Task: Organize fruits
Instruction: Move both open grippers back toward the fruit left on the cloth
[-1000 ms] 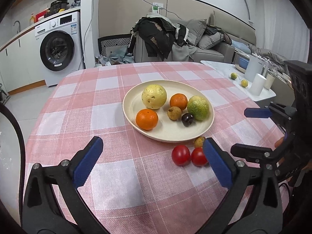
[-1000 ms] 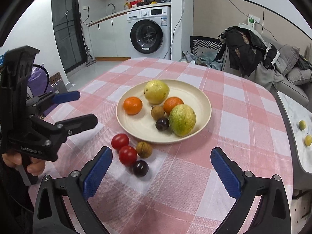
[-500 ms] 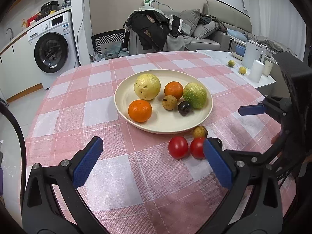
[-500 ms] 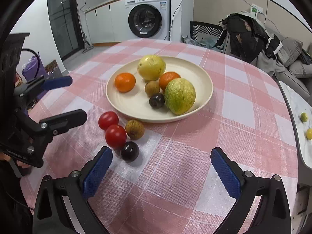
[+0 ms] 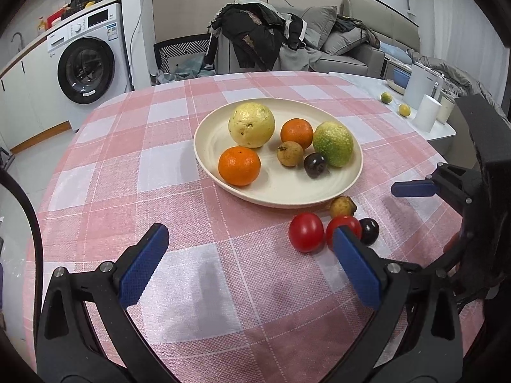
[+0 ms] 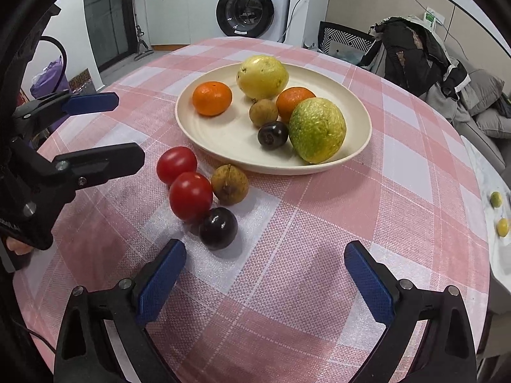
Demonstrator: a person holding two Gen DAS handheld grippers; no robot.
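A cream plate (image 5: 281,193) (image 6: 223,137) on the pink checked tablecloth holds a yellow fruit (image 5: 251,124), two oranges (image 5: 239,166), a green fruit (image 5: 333,143), a small brown fruit and a dark one. In front of the plate lie two red tomatoes (image 6: 177,161) (image 6: 190,196), a brown fruit (image 6: 229,185) and a dark fruit (image 6: 218,228). My right gripper (image 6: 265,252) is open and empty, just short of the dark fruit. My left gripper (image 5: 247,239) (image 6: 129,131) is open and empty, left of the tomatoes, and its right finger hides part of one tomato.
The round table's edge (image 6: 479,191) curves close on the right. Beside it, a white side table (image 5: 424,127) carries white cups and two small citrus fruits. A washing machine (image 5: 86,70) and a sofa heaped with clothes (image 5: 265,38) stand behind the table.
Both grippers have come lower and closer to the table. The loose fruit now sits larger and nearer the right gripper's fingers. No fruit has moved.
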